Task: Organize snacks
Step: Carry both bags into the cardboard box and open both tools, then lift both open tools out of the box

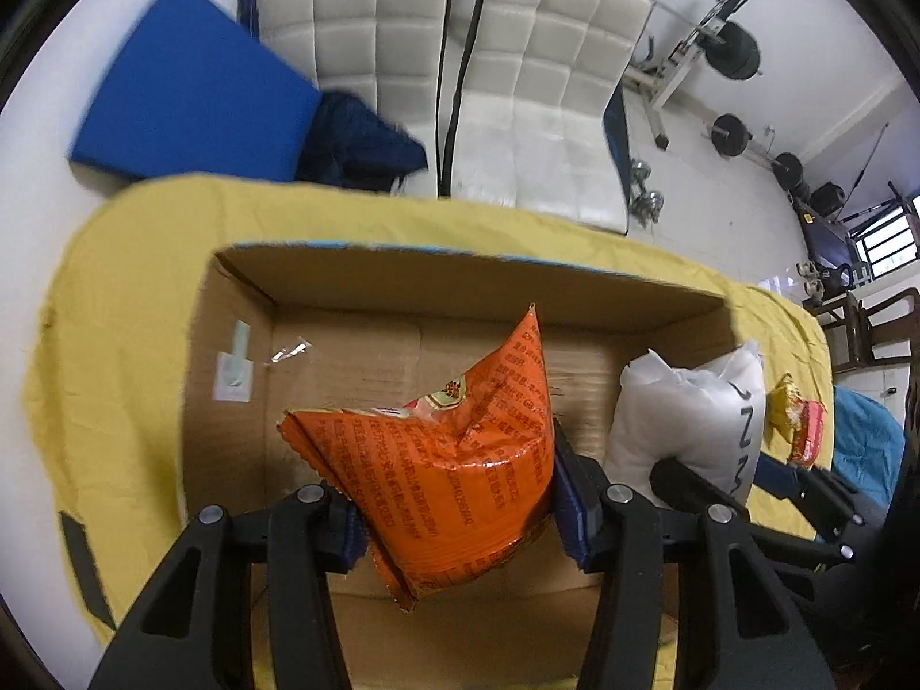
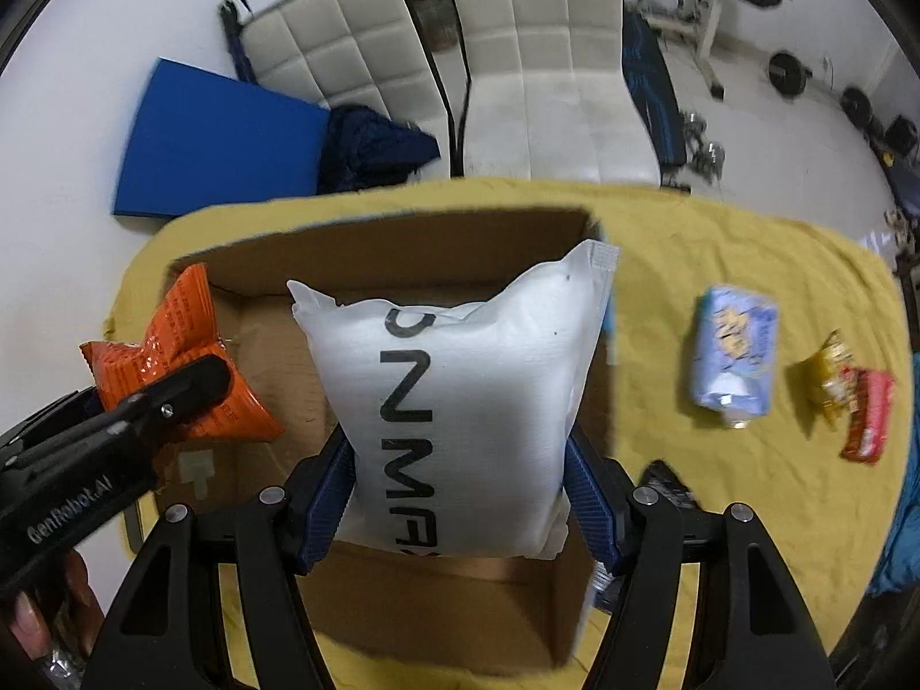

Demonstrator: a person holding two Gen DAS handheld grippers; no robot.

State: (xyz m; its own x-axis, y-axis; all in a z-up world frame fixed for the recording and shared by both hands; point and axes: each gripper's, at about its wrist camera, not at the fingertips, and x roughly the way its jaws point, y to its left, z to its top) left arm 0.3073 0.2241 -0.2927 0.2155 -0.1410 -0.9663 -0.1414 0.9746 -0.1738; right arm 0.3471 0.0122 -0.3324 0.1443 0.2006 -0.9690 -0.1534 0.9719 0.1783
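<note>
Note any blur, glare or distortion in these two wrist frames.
Left wrist view: the orange packet in the left gripper is sharp with foil glare; the blue mat is smeared, and straight edges bow. Right wrist view: the white bag reads clearly, the cardboard box rim and blue packet are motion-blurred; corners are vignetted black.

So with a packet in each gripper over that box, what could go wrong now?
Three things, perhaps. The orange packet and white bag hang side by side over the box, so the left gripper and right gripper could bump. The orange packet is pinched low and crumpled, so it might slip or burst. The puffy white bag looks wide and could snag the box wall.
</note>
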